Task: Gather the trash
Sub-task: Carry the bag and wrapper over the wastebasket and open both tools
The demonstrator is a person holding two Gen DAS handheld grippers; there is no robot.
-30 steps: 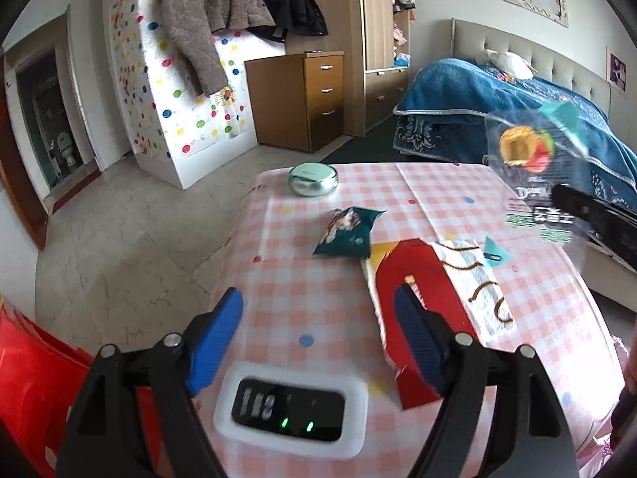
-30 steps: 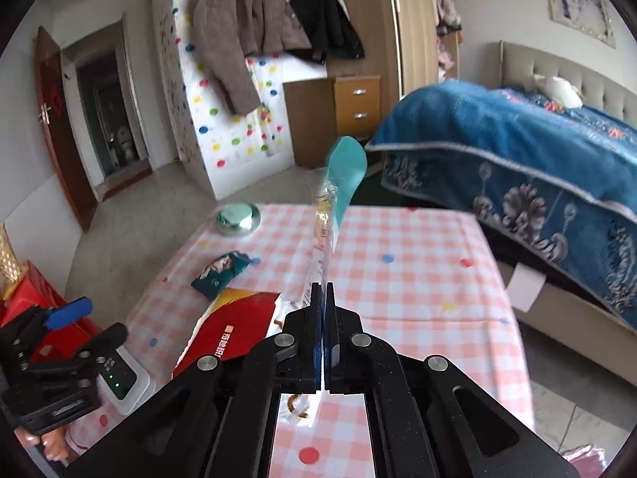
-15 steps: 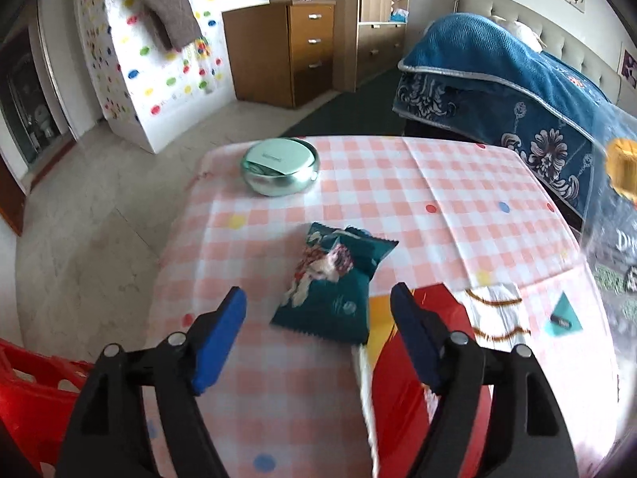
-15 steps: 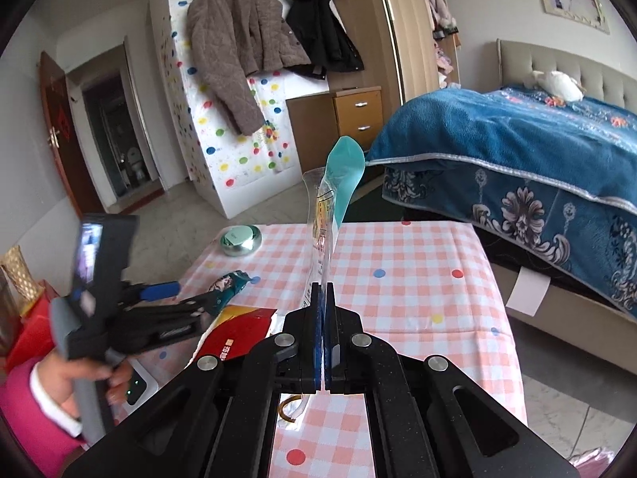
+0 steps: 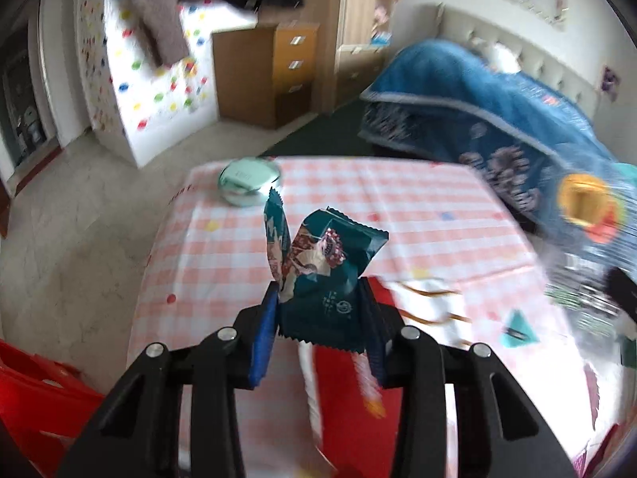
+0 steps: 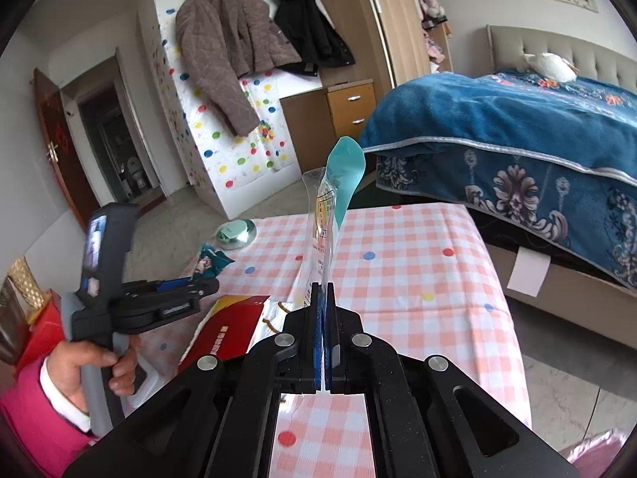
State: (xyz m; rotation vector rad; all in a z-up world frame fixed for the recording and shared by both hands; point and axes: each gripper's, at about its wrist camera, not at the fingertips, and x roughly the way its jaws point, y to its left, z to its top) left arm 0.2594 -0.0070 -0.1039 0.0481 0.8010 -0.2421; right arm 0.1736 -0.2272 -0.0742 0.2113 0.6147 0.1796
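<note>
Left gripper [image 5: 318, 318]: our jaws just closed onto the green snack wrapper [image 5: 326, 275], lifting it.
Right gripper [image 6: 322, 338]: we clamp the clear bag [image 6: 324, 235].

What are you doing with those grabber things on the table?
A person is picking up trash with a gripper in each hand. The left gripper has just been closing on a dark green snack wrapper above the checked table. The right gripper is shut on a clear plastic bag. A red packet lies on the table.
</note>
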